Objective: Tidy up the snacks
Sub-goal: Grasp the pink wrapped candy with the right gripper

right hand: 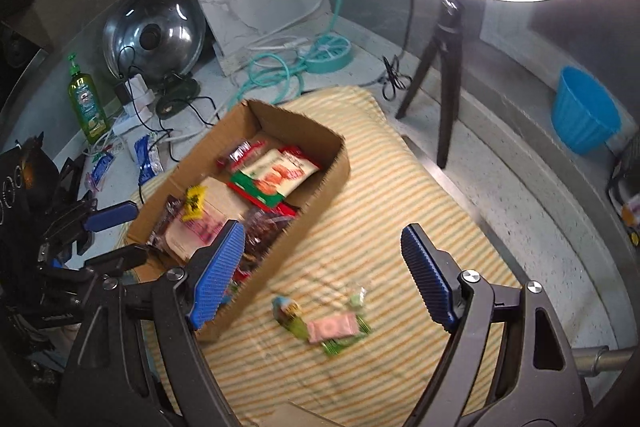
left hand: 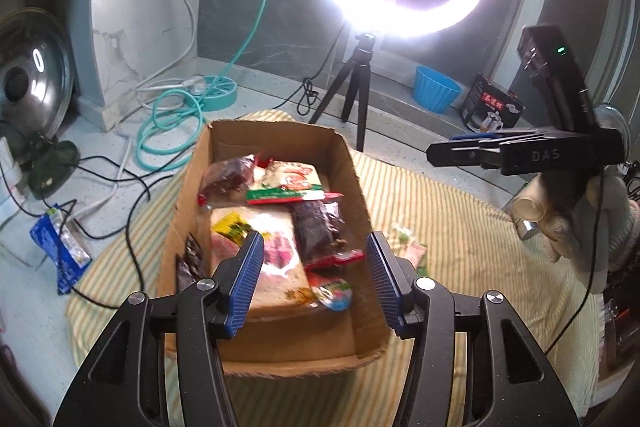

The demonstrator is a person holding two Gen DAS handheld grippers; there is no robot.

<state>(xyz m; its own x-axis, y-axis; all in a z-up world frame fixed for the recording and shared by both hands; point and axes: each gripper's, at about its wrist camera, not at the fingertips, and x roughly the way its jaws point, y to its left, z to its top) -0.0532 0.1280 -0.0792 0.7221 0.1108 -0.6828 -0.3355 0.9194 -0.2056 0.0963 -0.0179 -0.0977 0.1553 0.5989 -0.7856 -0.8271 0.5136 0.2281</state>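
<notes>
Striped cloth (right hand: 400, 195) holds a cardboard box (right hand: 320, 183); loose candies (right hand: 328, 327) lie lower centre, light and crinkly—pinch them mid-wrapper. Right gripper (right hand: 324, 275) and left gripper (left hand: 316, 275) both spread, empty.

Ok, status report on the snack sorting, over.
Left gripper open, empty, over the box. Right gripper open, empty, above loose snacks on the striped cloth. Nothing in the way.

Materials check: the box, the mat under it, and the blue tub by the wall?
Box: corrugated cardboard, matte brown, raw torn edges. Mat: looks like woven cloth, yellow-green stripes, soft wrinkles. Blue tub: likely moulded plastic, ribbed sides, slight sheen.
</notes>
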